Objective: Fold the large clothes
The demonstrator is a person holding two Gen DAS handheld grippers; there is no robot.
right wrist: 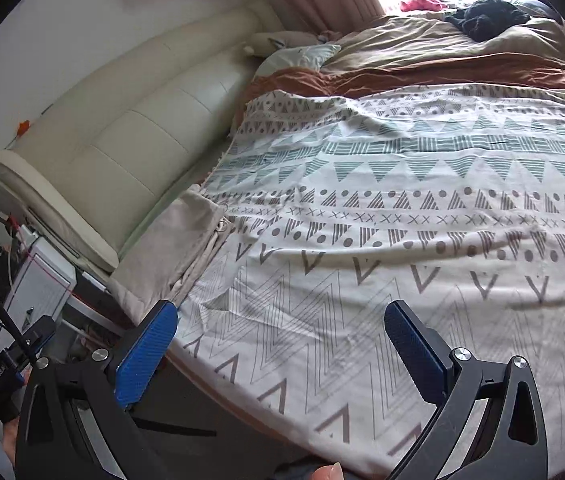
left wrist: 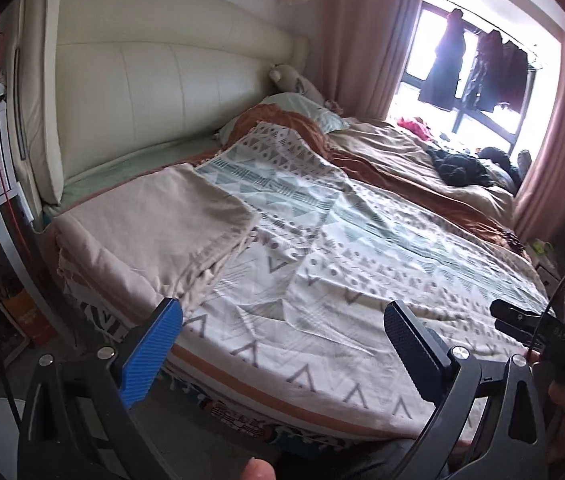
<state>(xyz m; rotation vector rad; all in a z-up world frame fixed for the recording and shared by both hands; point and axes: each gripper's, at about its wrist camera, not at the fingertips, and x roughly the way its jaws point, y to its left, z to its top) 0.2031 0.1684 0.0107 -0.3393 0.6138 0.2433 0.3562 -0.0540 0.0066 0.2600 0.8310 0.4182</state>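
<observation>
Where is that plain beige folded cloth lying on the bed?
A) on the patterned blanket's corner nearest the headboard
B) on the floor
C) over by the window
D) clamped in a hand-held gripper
A: the beige folded cloth lies on the patterned blanket at the corner beside the cream headboard; both hand-held grippers are open and empty.

Beige folded cloth [left wrist: 154, 224], white blanket [left wrist: 342, 240] — grey-teal geometric print, blue gripper pads [left wrist: 150, 356]

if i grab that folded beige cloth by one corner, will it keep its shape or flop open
The folded beige cloth would probably flop open: its stacked layers lie loose and already fan apart at the fringed edge. It looks thin and light, sagging over the patterned blanket. Both the left gripper and the right gripper are open, so pinching opposite corners seems safer.
</observation>
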